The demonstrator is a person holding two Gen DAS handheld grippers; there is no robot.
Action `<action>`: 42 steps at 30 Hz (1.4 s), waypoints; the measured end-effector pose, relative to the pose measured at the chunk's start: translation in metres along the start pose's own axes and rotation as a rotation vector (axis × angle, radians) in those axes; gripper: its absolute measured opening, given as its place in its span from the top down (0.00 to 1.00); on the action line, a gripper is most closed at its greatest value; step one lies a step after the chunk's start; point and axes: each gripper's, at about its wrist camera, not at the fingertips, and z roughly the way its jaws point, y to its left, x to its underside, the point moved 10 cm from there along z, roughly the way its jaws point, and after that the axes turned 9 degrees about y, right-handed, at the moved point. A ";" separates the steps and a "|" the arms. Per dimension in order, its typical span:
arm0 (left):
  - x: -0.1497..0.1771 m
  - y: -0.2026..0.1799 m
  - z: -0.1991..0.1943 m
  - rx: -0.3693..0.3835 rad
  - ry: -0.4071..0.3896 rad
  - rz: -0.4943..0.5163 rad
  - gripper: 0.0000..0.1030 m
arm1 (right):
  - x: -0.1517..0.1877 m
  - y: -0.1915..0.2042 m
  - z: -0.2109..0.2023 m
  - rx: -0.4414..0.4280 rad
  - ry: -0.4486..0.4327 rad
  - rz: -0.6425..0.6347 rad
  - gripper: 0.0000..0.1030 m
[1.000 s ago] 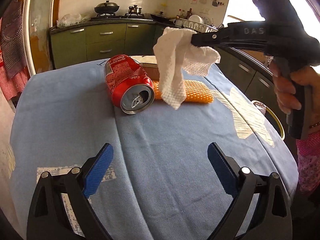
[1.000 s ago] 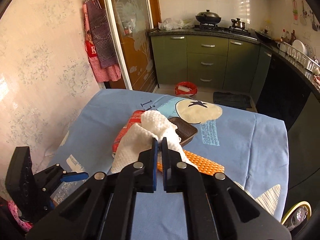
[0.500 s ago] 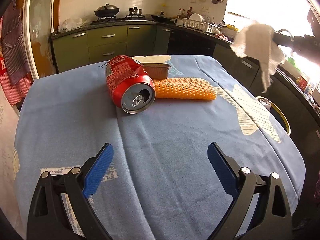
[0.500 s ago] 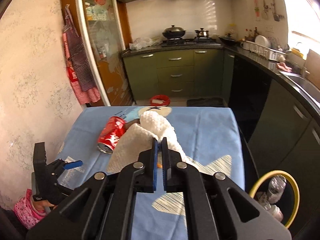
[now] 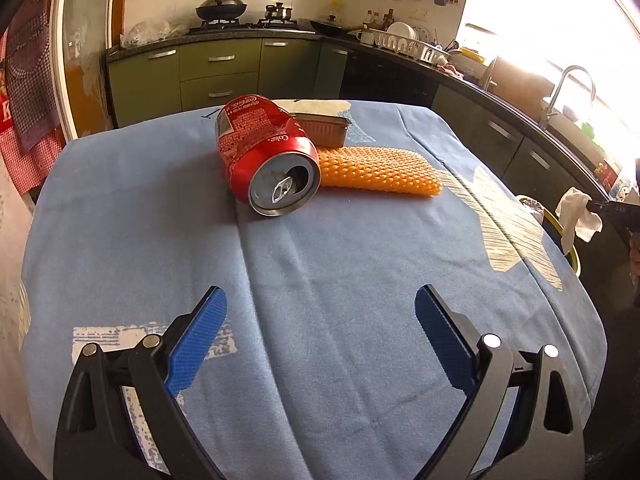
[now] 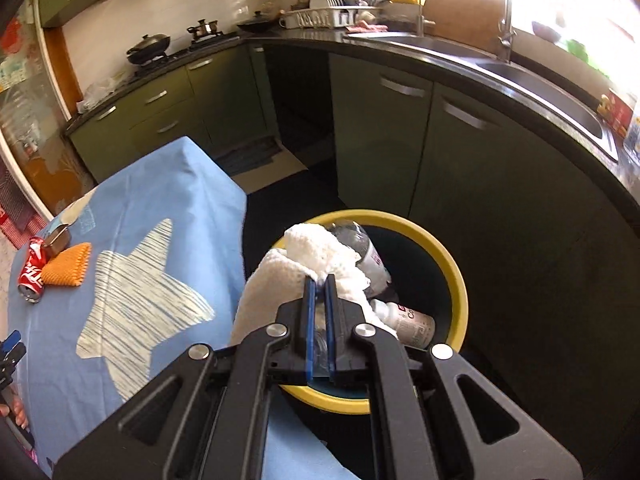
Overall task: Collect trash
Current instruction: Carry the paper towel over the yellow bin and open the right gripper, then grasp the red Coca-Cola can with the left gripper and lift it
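Note:
My right gripper (image 6: 319, 280) hangs over the yellow-rimmed trash bin (image 6: 452, 276) beside the table. A crumpled white paper towel (image 6: 316, 248) is pinched at its tips while the jaws are opening. In the left wrist view that paper towel (image 5: 574, 216) dangles from the right gripper (image 5: 596, 206) above the bin's rim (image 5: 574, 258). My left gripper (image 5: 320, 291) stands open and empty over the blue tablecloth. Ahead of it lie a dented red cola can (image 5: 260, 152), an orange bumpy mat (image 5: 376, 170) and a small brown tray (image 5: 324, 128).
Plastic bottles (image 6: 408, 320) lie inside the bin. Green kitchen cabinets (image 6: 380, 128) and a dark counter with a sink (image 6: 552, 88) curve round behind it. The blue-covered table (image 6: 160, 200) ends just left of the bin. A hand (image 5: 634, 256) shows at the right edge.
My right gripper carried the paper towel from above the can off the table's right side and down over the bin. The left gripper stayed still.

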 end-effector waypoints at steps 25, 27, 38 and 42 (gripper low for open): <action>-0.021 0.017 0.005 -0.145 0.087 -0.064 0.09 | 0.030 0.046 -0.003 -0.046 -0.037 -0.074 0.50; -0.035 0.022 0.002 -0.168 0.097 -0.090 0.09 | 0.031 0.052 -0.001 -0.068 -0.032 -0.084 0.50; -0.116 0.052 0.039 -0.220 0.223 -0.222 0.08 | 0.035 0.060 0.004 -0.160 -0.015 -0.088 0.48; -0.119 0.068 0.057 -0.207 0.278 -0.288 0.09 | 0.036 0.064 0.007 -0.177 -0.008 -0.099 0.47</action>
